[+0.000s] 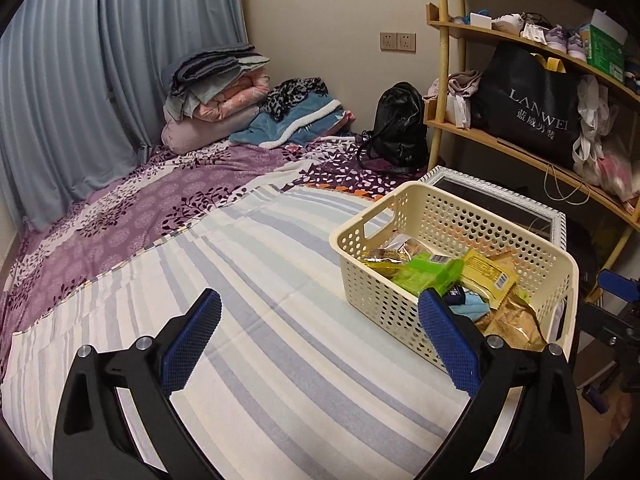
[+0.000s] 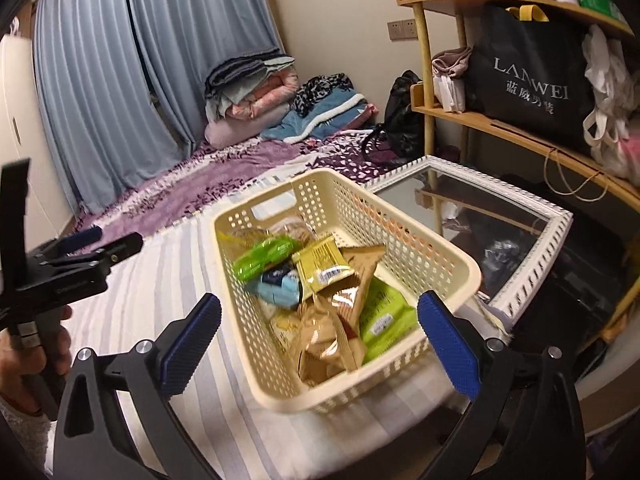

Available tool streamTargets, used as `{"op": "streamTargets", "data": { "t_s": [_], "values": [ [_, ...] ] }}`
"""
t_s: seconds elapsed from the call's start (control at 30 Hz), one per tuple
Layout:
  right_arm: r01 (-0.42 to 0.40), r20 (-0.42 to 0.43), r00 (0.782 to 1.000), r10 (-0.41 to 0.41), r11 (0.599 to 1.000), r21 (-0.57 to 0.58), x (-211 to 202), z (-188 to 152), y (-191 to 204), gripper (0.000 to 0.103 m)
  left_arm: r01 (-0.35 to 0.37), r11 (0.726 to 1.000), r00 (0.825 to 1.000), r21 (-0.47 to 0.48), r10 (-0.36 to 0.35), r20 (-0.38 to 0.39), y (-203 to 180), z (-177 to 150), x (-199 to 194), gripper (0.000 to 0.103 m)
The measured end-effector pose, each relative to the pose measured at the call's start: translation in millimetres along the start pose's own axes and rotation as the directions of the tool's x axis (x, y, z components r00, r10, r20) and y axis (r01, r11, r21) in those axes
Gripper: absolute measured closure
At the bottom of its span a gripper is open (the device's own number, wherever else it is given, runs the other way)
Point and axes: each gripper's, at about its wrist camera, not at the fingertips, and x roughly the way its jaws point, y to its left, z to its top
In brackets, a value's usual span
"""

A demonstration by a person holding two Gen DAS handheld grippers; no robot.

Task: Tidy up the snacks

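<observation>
A cream perforated basket stands on the striped bedsheet near the bed's right edge. It holds several snack packets: a green one, a yellow one, a light blue one and brown ones. The basket also shows in the left wrist view. My left gripper is open and empty over the sheet, left of the basket. My right gripper is open and empty just above the basket's near end.
A white-framed mirror lies right of the basket. Wooden shelves with a black bag stand on the right. Folded blankets and a black backpack lie at the bed's far end. Blue curtains hang left.
</observation>
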Motion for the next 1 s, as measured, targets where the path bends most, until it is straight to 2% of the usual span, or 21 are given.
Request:
{"op": "streamTargets", "data": {
  "t_s": [0.13, 0.33, 0.5, 0.8, 1.0],
  "values": [
    [0.002, -0.041, 0.999, -0.004, 0.999, -0.035, -5.9, -6.9, 8.9, 0.005, -0.007, 1.0, 1.0, 0.002, 0.007, 0.028, -3.2, -4.3, -17.6, 0.003],
    [0.012, -0.031, 0.999, -0.014, 0.997, -0.077, -16.8, -12.4, 18.1, 0.005, -0.049, 0.999, 0.997, 0.012, 0.048, 0.054, -8.2, -8.2, -36.3, 0.003],
    [0.019, -0.018, 1.0, -0.021, 0.994, -0.104, -23.2, -12.7, 23.6, 0.005, -0.164, 0.983, 0.983, 0.086, 0.155, 0.1, -25.8, -13.0, -49.1, 0.003],
    [0.037, 0.005, 0.999, -0.037, 0.992, -0.124, -30.7, -14.0, 25.8, 0.005, -0.16, 0.983, 0.983, 0.091, 0.15, 0.106, -35.2, -15.7, -60.7, 0.003],
    [0.051, 0.021, 0.999, -0.048, 0.989, -0.141, -32.6, -14.7, 27.1, 0.005, -0.123, 0.99, 0.989, 0.068, 0.116, 0.091, -33.6, -17.0, -62.0, 0.003]
  ]
}}
